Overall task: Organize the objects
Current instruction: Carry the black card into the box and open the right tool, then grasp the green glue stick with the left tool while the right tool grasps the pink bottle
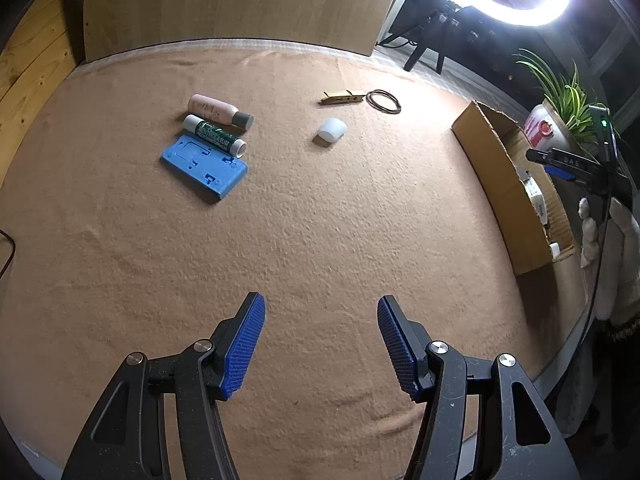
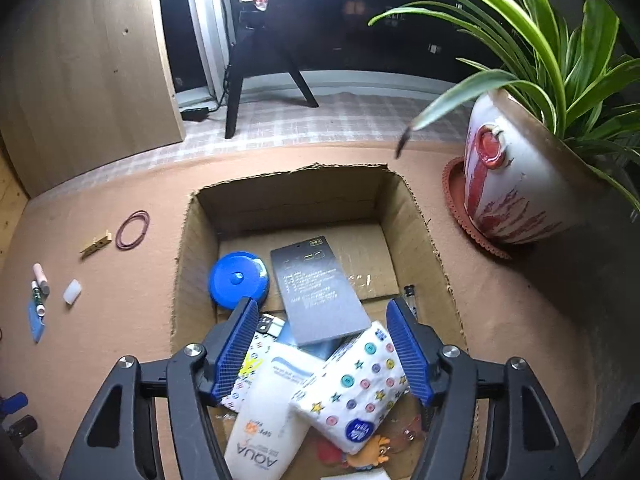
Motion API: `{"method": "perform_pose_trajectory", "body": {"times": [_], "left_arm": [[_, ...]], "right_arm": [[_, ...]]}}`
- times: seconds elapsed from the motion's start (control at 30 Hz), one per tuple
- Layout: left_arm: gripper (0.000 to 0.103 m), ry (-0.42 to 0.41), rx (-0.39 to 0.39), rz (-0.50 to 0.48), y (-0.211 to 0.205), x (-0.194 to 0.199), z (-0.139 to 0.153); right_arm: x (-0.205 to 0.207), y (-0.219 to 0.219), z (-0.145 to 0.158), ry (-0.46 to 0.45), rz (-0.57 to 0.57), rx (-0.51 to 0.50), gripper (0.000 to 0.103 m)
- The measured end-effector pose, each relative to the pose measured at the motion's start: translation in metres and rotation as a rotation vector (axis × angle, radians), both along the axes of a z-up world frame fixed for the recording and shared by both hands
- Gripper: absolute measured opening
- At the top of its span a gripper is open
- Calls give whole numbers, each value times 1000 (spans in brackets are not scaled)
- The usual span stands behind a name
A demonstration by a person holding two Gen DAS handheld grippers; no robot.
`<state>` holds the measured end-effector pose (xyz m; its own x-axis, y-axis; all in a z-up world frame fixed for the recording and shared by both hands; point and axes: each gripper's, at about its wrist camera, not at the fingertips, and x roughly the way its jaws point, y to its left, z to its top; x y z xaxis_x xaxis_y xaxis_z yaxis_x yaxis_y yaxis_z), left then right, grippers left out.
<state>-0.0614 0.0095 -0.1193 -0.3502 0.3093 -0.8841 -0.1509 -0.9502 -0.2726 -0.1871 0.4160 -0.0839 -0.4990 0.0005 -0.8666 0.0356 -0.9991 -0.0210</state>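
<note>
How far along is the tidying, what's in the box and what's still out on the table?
Done: the cardboard box already holds a blue round case, tissue pack and sunscreen tube. In hand: nothing; right gripper open above the box, left gripper open. Left: pink bottle, lip balm, blue tray, white cap, clothespin, rubber band.

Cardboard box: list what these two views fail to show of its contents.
- Cardboard box, right wrist view: right gripper covers the pile's sides; frame edge cuts the sunscreen tube.
- Left wrist view: the box wall hides nearly everything inside.
</note>
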Motion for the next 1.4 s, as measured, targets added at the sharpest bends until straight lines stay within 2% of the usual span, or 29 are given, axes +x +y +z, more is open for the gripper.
{"method": "perform_pose_trajectory", "body": {"times": [0.17, 0.43, 0.5, 0.73, 0.87, 0.93, 1.03, 1.13, 1.23, 1.3, 1.37, 1.4], "left_arm": [[62, 8, -8, 12, -3, -6, 1], [62, 13, -37, 84, -34, -32, -1], [62, 19, -49, 97, -42, -44, 0], [62, 49, -44, 171, -74, -105, 10], [61, 49, -20, 205, -85, -144, 11], [61, 47, -33, 211, -85, -166, 8], [57, 22, -70, 199, -80, -198, -3], [56, -17, -91, 172, -74, -221, -18], [54, -44, -146, 156, -69, -231, -31], [49, -56, -141, 149, -69, -233, -37], [38, -67, -121, 141, -68, -231, -41], [37, -59, -122, 139, -68, -229, -42]], "right_arm": [[13, -8, 3, -5, 15, -39, 63], [38, -36, 11, -3, 70, -115, 63], [43, -44, 15, -7, 83, -149, 63], [54, -69, 20, -5, 127, -170, 63], [58, -79, 19, -16, 140, -190, 63], [59, -84, 17, -22, 143, -190, 63], [61, -90, 14, -34, 149, -191, 63], [63, -95, 10, -46, 157, -189, 63], [64, -97, 8, -53, 163, -187, 63], [65, -98, 7, -56, 166, -186, 63], [64, -97, 7, -57, 165, -184, 63], [64, -97, 7, -57, 165, -184, 63]]}}
